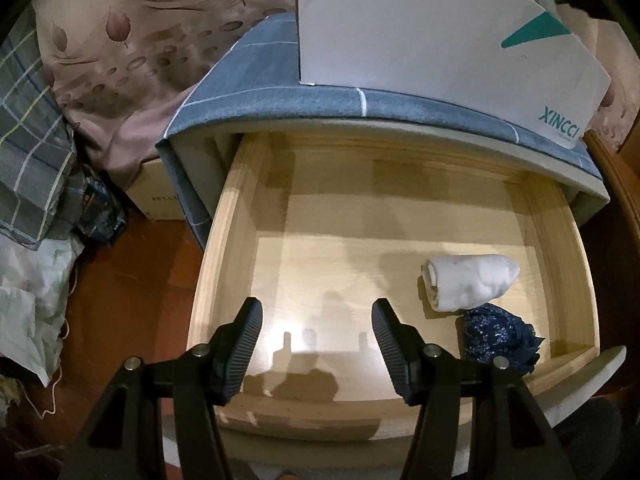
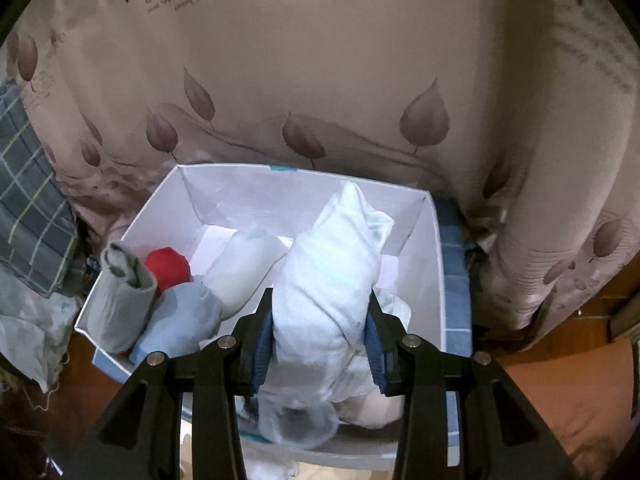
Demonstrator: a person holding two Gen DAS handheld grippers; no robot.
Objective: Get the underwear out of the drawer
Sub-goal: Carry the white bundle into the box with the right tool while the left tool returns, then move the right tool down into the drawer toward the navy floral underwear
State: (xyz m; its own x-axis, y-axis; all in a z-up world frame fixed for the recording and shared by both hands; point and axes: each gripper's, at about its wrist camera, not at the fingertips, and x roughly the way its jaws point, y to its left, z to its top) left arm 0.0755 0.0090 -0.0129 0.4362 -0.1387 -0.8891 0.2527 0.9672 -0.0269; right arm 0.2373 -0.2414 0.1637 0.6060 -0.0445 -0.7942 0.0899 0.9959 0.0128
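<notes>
The wooden drawer [image 1: 224, 240] stands pulled out below me. In its right part lie a rolled white underwear [image 1: 468, 280] and a crumpled dark blue patterned one [image 1: 500, 336]. My left gripper [image 1: 317, 320] hangs open over the drawer's front, with nothing between its fingers. In the right wrist view my right gripper [image 2: 320, 312] is shut on a rolled pale blue-white underwear [image 2: 328, 280], held above the white box [image 2: 436, 264]. Inside the box lie several rolled pieces: a grey roll [image 2: 120, 300], a red roll [image 2: 168, 266], a light blue roll [image 2: 180, 320] and a white roll [image 2: 244, 264].
The white box [image 1: 420, 40] stands on the blue-checked top of the cabinet [image 1: 256, 64]. A leaf-patterned curtain [image 2: 320, 80] hangs behind. A cardboard box [image 1: 156, 192], checked cloth [image 1: 28, 140] and bags crowd the red floor [image 1: 132, 280] at the left.
</notes>
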